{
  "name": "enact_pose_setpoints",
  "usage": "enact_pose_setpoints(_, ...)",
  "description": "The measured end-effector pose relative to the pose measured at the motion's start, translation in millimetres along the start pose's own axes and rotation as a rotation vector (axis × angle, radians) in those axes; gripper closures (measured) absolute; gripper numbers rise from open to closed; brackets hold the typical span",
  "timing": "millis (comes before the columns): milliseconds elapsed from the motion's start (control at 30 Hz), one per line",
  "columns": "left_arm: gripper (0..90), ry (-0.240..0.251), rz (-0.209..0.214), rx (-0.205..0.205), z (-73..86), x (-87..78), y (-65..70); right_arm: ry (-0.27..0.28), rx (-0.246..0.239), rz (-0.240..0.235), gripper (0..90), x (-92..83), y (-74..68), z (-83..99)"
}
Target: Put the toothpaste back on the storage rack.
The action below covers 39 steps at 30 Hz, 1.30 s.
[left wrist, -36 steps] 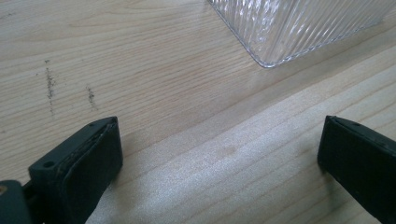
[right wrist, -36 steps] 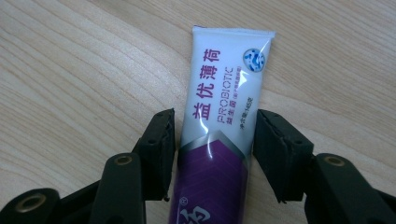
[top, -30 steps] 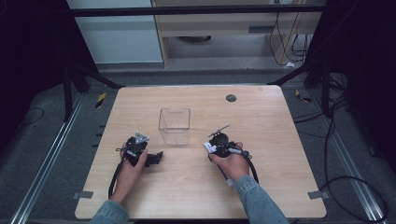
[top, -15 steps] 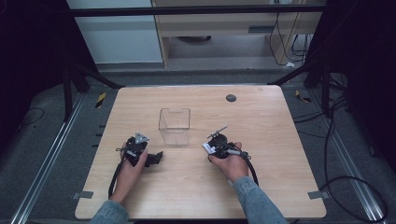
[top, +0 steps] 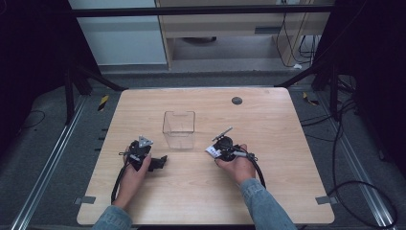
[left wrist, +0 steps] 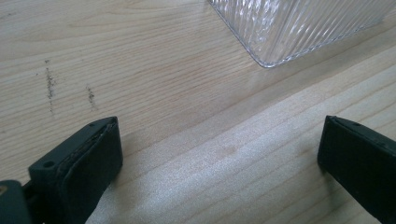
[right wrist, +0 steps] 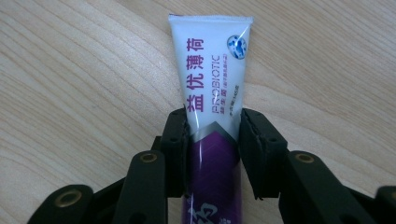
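Clamped at mid-length between the two black jaws of the right tongs (right wrist: 212,135): a white and purple toothpaste tube (right wrist: 212,93), flat crimped end pointing away over the wooden tabletop (right wrist: 70,70). Jaws just closing in, pads now pressed on both sides of the tube. Legible on the white part: purple Chinese characters running along the tube, then "PROBIOTIC" in grey capitals, a line of smaller print beside it too fine to read, and a small blue mark near the crimped end. Lower purple half cut off at the bottom edge, cap end out of sight.

Seen from the high view, right tongs (top: 221,143) held low over the middle of the tabletop (top: 287,191), tube (top: 212,151) barely discernible as a pale scrap at their tip, apparently lying on the wood. Just to the left, near but apart: a clear plastic container (top: 179,129), upright, open at the top, seemingly with nothing in it, though hard to judge through the transparent walls. In the left gripper view, only one ribbed corner of the container (left wrist: 299,28) caught at the top edge, the rest cropped.

Left tongs (left wrist: 219,154) spread wide, nothing between the jaws, bare wood beneath. From above, left tongs (top: 158,162) low near the front left of the container, pointing right.
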State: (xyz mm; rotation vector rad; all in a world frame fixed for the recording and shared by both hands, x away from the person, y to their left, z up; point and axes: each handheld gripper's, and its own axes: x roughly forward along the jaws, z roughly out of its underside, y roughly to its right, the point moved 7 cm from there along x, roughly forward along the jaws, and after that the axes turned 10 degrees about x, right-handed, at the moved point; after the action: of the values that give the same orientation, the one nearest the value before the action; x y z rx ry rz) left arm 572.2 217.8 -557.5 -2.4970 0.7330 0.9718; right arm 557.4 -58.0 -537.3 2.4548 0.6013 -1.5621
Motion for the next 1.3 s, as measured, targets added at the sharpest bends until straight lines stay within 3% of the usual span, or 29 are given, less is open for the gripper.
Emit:
enact_pose_setpoints(300, 0.0, 0.000, 0.000, 0.000, 0.0, 0.0, 0.0, -0.006, -0.007, 0.003, 72.6, -2.3, 0.1, -1.7)
enact_pose_setpoints(500, 0.0, 0.000, 0.000, 0.000, 0.0, 0.0, 0.0, 0.004, 0.022, -0.009, 77.0, -5.3, -0.5, -1.7)
enact_pose_setpoints(833, 0.0, 0.000, 0.000, 0.000, -0.1, 0.0, 0.0, 0.066, 0.057, -0.051, 79.0, -15.1, 1.5, -6.3)
enact_pose_setpoints(1300, 0.0, 0.000, 0.000, 0.000, 0.0, 0.0, 0.0, 0.188, 0.084, -0.043, 79.1, -42.9, 20.0, -42.4)
